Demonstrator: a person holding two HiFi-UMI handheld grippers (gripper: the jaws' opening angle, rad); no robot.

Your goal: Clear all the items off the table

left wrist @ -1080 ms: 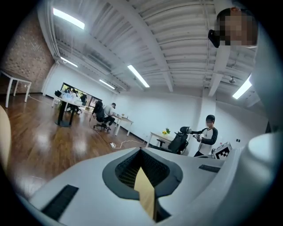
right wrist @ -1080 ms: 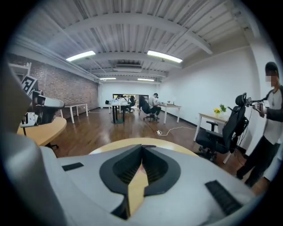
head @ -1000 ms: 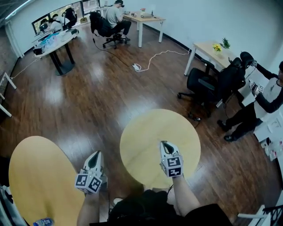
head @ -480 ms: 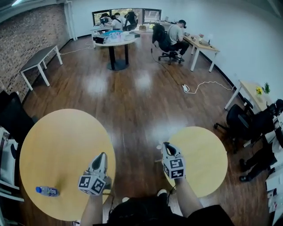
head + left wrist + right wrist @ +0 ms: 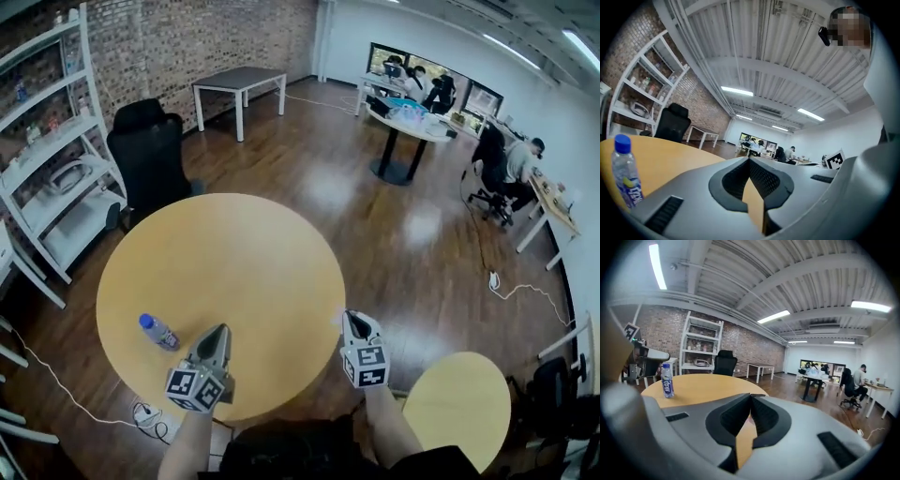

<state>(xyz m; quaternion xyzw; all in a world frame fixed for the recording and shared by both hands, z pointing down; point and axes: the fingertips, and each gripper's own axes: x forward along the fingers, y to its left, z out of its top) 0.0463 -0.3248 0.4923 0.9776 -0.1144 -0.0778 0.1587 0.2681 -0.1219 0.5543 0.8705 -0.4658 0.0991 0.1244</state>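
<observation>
A clear water bottle (image 5: 157, 331) with a blue cap stands upright near the front left of the big round yellow table (image 5: 225, 262). My left gripper (image 5: 218, 330) hovers over the table's front edge, just right of the bottle, shut with nothing in it. My right gripper (image 5: 350, 317) is at the table's front right rim, also shut and empty. In the left gripper view the bottle (image 5: 626, 171) stands close at the far left, beside the closed gripper (image 5: 749, 160). The right gripper view has the bottle (image 5: 667, 380) farther off to the left of the gripper (image 5: 750, 396).
A black office chair (image 5: 150, 155) and white shelving (image 5: 56, 178) stand beyond the table at left. A smaller round table (image 5: 459, 398) is at lower right. A cable and power strip (image 5: 141, 411) lie on the floor by the front left. People sit at desks far back.
The head view has swung left: the big table with the bottle is now in front of me and the small round table has slid to the lower right. Both grippers stay shut.
</observation>
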